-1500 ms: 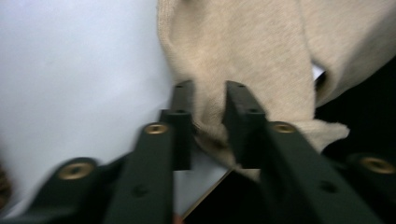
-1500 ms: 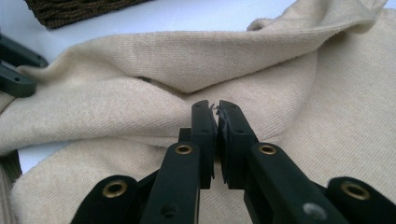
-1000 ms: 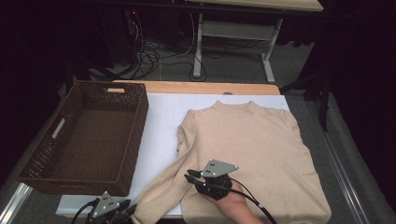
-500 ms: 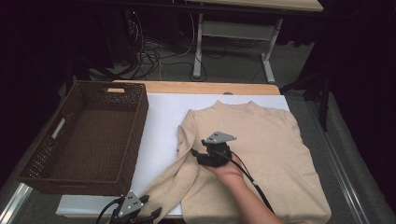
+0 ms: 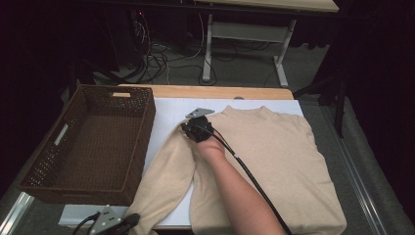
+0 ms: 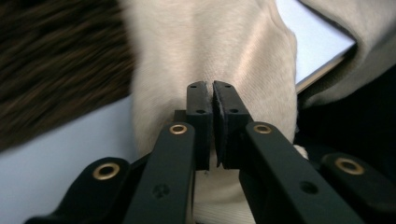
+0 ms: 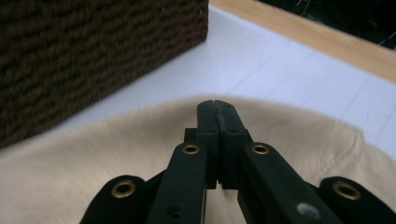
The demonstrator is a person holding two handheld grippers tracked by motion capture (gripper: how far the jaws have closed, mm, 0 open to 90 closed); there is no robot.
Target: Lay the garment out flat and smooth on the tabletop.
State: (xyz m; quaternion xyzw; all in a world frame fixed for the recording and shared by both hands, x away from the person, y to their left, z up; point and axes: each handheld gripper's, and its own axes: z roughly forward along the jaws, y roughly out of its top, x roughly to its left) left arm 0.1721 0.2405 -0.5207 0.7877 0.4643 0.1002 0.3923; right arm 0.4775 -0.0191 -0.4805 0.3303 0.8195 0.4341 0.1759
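Note:
A cream sweater [image 5: 274, 156] lies flat on the white board [image 5: 166, 110], its left sleeve [image 5: 166, 181] running down to the near edge. My right gripper [image 5: 188, 128] rests at the sweater's left shoulder. Its jaws have just closed and stand shut [image 7: 216, 103], tips on the cloth's edge with no cloth visible between them. My left gripper [image 5: 128, 223] is at the sleeve's cuff by the front edge. Its jaws have also just closed [image 6: 212, 86], and they pinch the sleeve [image 6: 243, 51].
A brown wicker basket [image 5: 117, 89] stands to the left of the board, close to the sleeve and to both grippers. Its wall looms near in the right gripper view [image 7: 70, 56]. Bare white board lies between the basket and the sweater's shoulder. Cables and a desk frame sit beyond the table.
My right gripper travelled up along the sleeve from mid-sleeve to the shoulder. The left gripper shifted right, then back left, at the cuff.

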